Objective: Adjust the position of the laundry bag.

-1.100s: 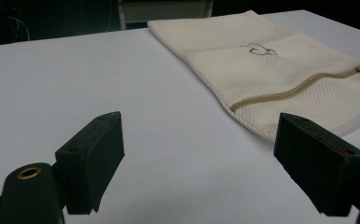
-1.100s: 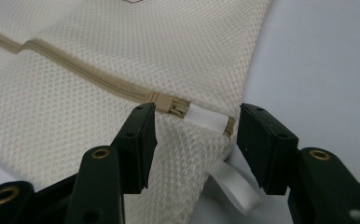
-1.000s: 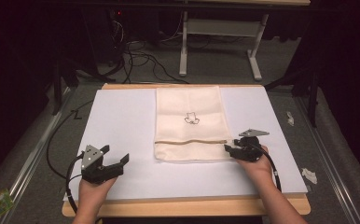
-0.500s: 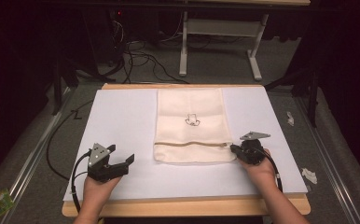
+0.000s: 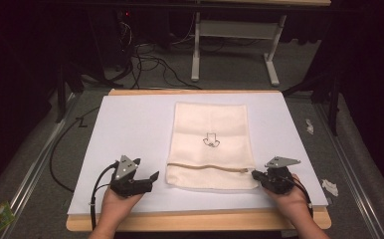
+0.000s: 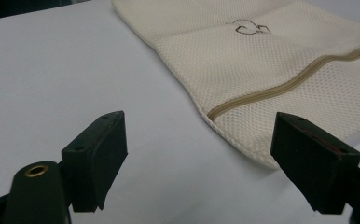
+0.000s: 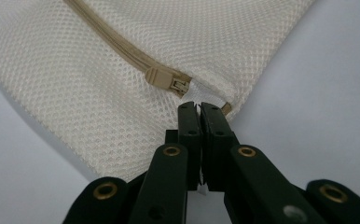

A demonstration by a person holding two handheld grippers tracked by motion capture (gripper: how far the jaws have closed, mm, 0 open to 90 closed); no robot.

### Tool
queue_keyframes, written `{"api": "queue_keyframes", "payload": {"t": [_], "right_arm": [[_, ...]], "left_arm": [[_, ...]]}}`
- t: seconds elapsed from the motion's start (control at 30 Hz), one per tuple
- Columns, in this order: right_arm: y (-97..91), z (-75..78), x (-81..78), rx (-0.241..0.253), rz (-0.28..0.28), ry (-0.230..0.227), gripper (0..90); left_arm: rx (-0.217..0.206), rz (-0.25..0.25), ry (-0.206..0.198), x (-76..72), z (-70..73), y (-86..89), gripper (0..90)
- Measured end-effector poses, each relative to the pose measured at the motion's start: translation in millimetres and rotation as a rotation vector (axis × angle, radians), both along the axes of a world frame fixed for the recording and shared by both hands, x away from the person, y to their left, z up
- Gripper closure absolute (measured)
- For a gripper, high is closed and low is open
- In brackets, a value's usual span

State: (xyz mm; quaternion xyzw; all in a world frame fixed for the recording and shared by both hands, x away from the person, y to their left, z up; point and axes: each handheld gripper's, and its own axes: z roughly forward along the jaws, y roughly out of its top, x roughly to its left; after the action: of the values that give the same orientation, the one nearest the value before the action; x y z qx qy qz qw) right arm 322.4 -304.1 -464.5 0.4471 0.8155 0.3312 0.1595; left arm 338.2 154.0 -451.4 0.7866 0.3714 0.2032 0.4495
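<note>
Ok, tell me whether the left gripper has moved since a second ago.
Yes. The left gripper moved toward the mesh bag, narrowing the gap to its near-left corner.

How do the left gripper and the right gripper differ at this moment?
The left gripper has its jaws wide apart with nothing between them; the right gripper has its jaws shut on the edge of the mesh laundry bag by the zipper end. The left gripper sits apart from the bag on the white table surface; the right touches its corner. Both are black and hand-held.

cream mesh-cloth bag (image 5: pixel 211 149) — matt white tabletop (image 5: pixel 130 129)
</note>
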Motion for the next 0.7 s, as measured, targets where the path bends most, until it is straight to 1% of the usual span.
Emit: {"api": "queue_keyframes", "payload": {"t": [0.03, 0.07, 0.13, 0.17, 0.2, 0.23, 0.27, 0.3, 0.33, 0.37, 0.43, 0.47, 0.5, 0.53, 0.57, 0.6, 0.63, 0.67, 0.7], "right_arm": [[-1.0, -0.1, -4.3, -0.002, 0.010, 0.007, 89.2], [-2.2, 0.0, -8.2, -0.005, 0.018, 0.005, 89.3], [-6.2, 1.0, -16.0, -0.004, 0.029, 0.007, 89.2], [-6.2, 1.0, -16.0, -0.004, 0.029, 0.007, 89.2], [-12.1, 1.0, -23.3, -0.007, 0.035, 0.005, 89.2], [-15.5, 0.6, -25.6, -0.010, 0.032, 0.007, 89.2], [-15.5, 0.6, -25.6, -0.010, 0.032, 0.007, 89.2], [-20.7, -0.3, -25.3, 0.007, 0.022, 0.005, 89.0], [-20.7, -0.3, -25.3, 0.007, 0.022, 0.005, 89.0], [-21.4, -0.8, -23.2, 0.009, 0.016, 0.006, 87.9], [-20.7, -2.3, -22.4, 0.012, 0.015, 0.002, 82.2], [-22.0, -2.0, -22.2, 0.025, 0.016, -0.005, 78.6], [-24.0, -0.6, -21.9, 0.043, 0.013, -0.014, 75.7], [-26.2, 1.6, -22.0, 0.062, -0.001, -0.028, 74.0], [-29.4, 3.7, -21.5, 0.080, -0.010, -0.045, 73.8], [-29.4, 3.7, -21.5, 0.080, -0.010, -0.045, 73.8], [-33.7, 5.8, -21.2, 0.107, -0.044, -0.053, 73.7], [-33.7, 5.8, -21.2, 0.107, -0.044, -0.053, 73.7], [-35.4, 5.2, -21.4, 0.105, -0.057, -0.049, 73.3]], "left_arm": [[0.000, 0.000, 0.000, 0.0, 0.0, 0.0, 18.9], [-0.014, -0.008, 0.014, 0.7, -1.3, -2.6, 19.0], [-0.024, -0.016, 0.030, 1.0, -2.1, -5.1, 19.7], [-0.024, -0.016, 0.030, 1.0, -2.1, -5.1, 20.9], [-0.028, -0.023, 0.040, 0.9, -2.4, -6.6, 22.4], [-0.040, -0.043, 0.066, 0.8, -4.4, -11.6, 23.5], [-0.040, -0.043, 0.066, 0.8, -4.4, -11.6, 24.3], [-0.039, -0.052, 0.078, 0.7, -5.9, -15.5, 25.8], [-0.032, -0.060, 0.086, 0.2, -7.6, -20.1, 25.8], [-0.011, -0.071, 0.101, -0.6, -12.7, -31.4, 29.4], [0.023, -0.090, 0.121, 2.2, -18.2, -44.2, 32.3], [0.023, -0.090, 0.121, 2.2, -18.2, -44.2, 34.3], [0.022, -0.094, 0.150, 8.3, -22.6, -56.6, 35.9], [0.028, -0.099, 0.167, 11.1, -24.0, -62.6, 37.2], [0.041, -0.101, 0.170, 12.4, -25.5, -68.3, 38.7], [0.041, -0.101, 0.170, 12.4, -25.5, -68.3, 40.5], [0.063, -0.109, 0.174, 12.8, -26.9, -73.1, 42.6], [0.094, -0.120, 0.179, 12.4, -28.8, -77.1, 42.6], [0.128, -0.110, 0.151, 8.8, -28.7, -79.0, 54.1]]}}
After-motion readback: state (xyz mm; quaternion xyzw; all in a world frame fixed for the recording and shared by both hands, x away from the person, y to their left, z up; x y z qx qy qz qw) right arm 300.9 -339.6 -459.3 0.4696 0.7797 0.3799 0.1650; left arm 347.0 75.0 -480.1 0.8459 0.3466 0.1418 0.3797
